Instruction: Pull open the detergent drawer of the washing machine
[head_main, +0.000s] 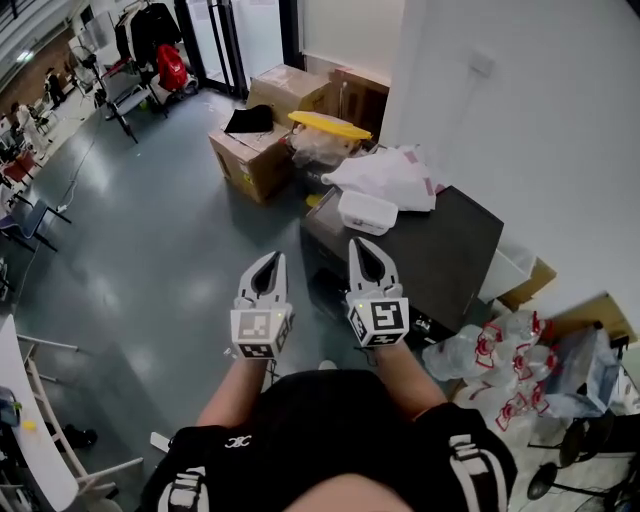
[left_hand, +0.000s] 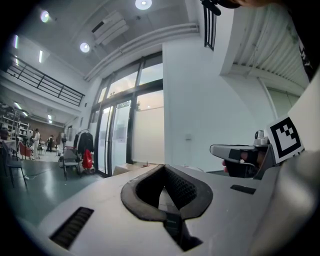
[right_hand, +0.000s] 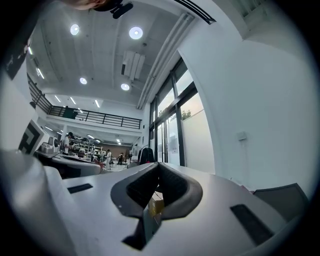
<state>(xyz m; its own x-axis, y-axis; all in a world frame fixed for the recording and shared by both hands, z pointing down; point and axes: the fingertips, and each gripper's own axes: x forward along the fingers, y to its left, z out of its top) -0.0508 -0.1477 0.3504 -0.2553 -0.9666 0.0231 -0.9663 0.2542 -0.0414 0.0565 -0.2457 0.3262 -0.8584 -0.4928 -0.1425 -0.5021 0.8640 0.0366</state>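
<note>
Close below, the person's black top (head_main: 330, 440) fills the near edge, with both forearms held out ahead. Grey floor (head_main: 150, 250) spreads to the left and far off, and a white wall (head_main: 540, 120) stands on the right. Near the wall sits a black slab-topped unit (head_main: 445, 250), with cardboard boxes (head_main: 255, 155) farther away and a white tub (head_main: 366, 212) between them. Smallest, the left gripper (head_main: 271, 258) and right gripper (head_main: 360, 246) point level side by side, each with its jaws pressed together on nothing. No washing machine or detergent drawer shows in any view, so I'd judge the pull not begun. Finding the machine, reaching it and gripping the drawer are all left to do.
</note>
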